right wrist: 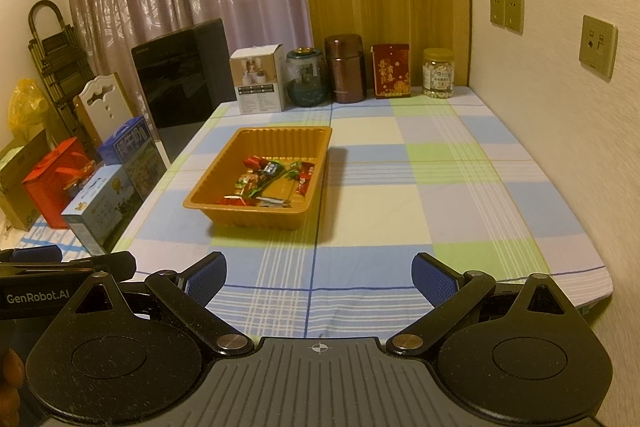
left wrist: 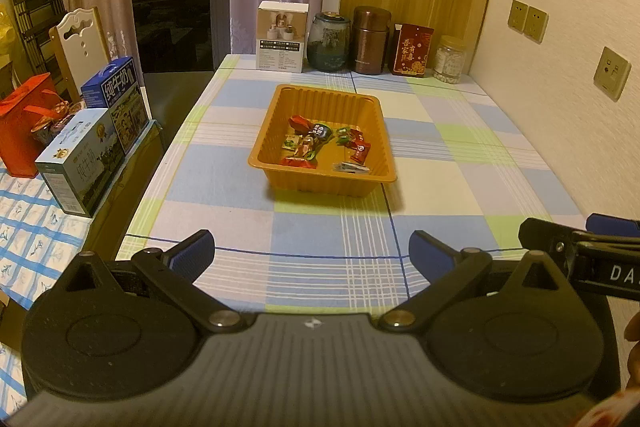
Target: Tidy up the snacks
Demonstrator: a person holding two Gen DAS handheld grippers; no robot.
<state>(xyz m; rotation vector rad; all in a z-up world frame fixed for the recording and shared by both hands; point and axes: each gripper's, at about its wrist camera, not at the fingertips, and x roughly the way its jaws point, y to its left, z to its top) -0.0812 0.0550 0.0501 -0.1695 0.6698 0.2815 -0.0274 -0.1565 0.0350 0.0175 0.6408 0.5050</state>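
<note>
An orange plastic tray (left wrist: 362,105) (right wrist: 224,163) sits mid-table on the checked cloth. Inside it lie several wrapped snacks (left wrist: 324,143) (right wrist: 276,177), red, green and dark wrappers. My left gripper (left wrist: 312,255) is open and holds nothing, hovering over the near edge of the table, well short of the tray. My right gripper (right wrist: 320,277) is also open, with nothing between its blue pads, near the front edge and to the right of the tray. Each gripper shows at the edge of the other's view.
Along the back edge stand a white box (left wrist: 282,37), a glass jar (left wrist: 329,43), a brown canister (left wrist: 370,41), a red packet (left wrist: 412,51) and a small jar (left wrist: 450,59). A black appliance (left wrist: 180,23), milk cartons (left wrist: 88,155) and a red bag (left wrist: 24,123) sit to the left. A wall runs along the right.
</note>
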